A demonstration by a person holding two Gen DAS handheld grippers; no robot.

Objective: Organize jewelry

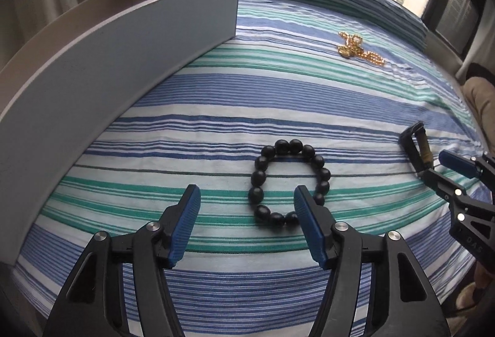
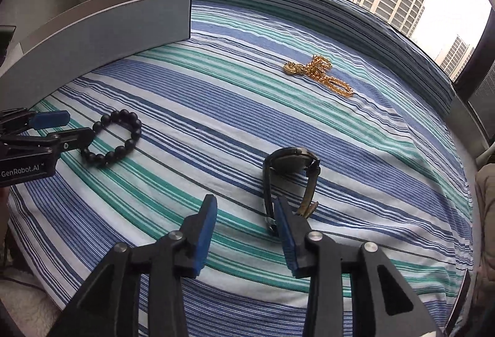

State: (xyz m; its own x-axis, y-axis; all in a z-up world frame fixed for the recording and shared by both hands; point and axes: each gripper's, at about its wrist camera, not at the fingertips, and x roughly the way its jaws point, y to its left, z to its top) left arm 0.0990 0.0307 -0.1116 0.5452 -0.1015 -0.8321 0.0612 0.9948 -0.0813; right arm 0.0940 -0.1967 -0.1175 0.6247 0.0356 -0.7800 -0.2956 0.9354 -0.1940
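A: Left gripper (image 1: 246, 198) sat lowest in its view, jaws spread wide, nothing held. Black bead bracelet (image 1: 289, 182) lay flat on the striped sheet (image 1: 216, 95), right pad over its near edge.

B: Right gripper (image 2: 244, 213) also stood wide, empty. Watch (image 2: 290, 176) stood on its side just beyond the right finger. Gold necklace (image 2: 318, 72) lay farther off; grey box (image 2: 102, 37) far left.
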